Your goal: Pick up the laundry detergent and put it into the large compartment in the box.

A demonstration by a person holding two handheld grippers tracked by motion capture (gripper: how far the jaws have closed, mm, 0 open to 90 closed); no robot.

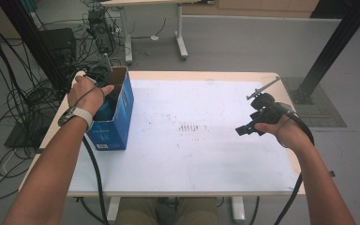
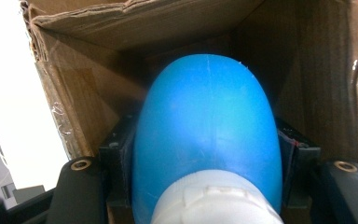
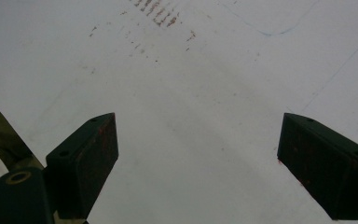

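Inside the box [image 2: 307, 56], left gripper [image 2: 205, 154] clamped on a blue bottle [image 2: 205, 130] (box label unreadable); over the table [image 3: 191, 70], right gripper [image 3: 198, 163] open, empty.

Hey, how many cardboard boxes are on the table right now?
1. The blue cardboard box stands open at the table's far-left corner, where the left gripper holds a blue object inside it. The box walls may hide more contents.

I see a white table [image 1: 206, 154] with small red-brown marks [image 1: 189, 127] in the middle. Black cables [image 1: 9, 101] lie on the floor, far left.
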